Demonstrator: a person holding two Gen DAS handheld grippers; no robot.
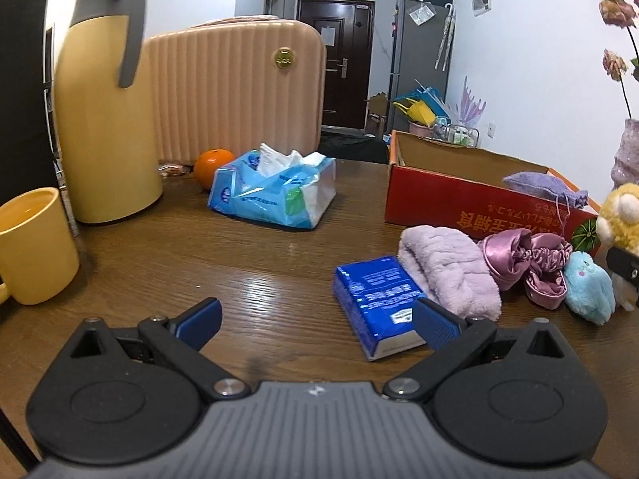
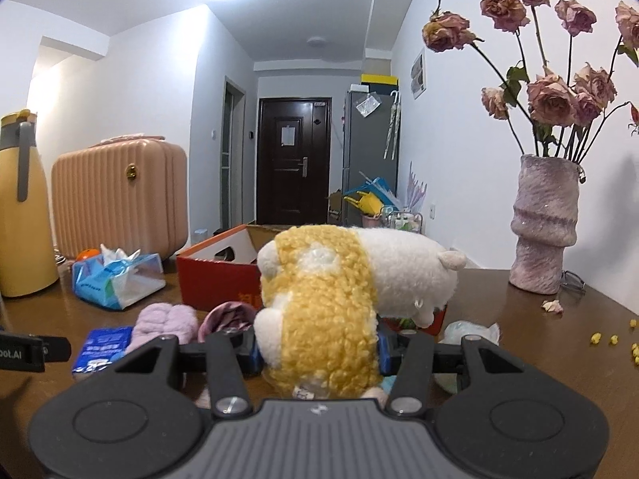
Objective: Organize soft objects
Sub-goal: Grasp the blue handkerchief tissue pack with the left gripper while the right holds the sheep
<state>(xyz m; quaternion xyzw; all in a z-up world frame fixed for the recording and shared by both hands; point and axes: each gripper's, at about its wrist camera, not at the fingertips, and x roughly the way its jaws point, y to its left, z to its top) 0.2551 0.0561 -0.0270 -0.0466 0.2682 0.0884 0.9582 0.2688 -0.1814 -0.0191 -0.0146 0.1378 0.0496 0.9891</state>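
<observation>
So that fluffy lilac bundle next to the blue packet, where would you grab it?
Across its narrow width, coming from above. The fluffy lilac bundle lies flat on the table as a folded roll, soft enough to squeeze. Its near end is crowded by the blue packet, so the open left tool should probably pinch the middle.

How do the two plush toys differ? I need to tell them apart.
The yellow-and-white plush is far bigger than the blue plush. The former is clamped in the right tongs off the table; the latter lies on the table beside the pink satin scrunchie. Both are soft, fluffy.
</observation>
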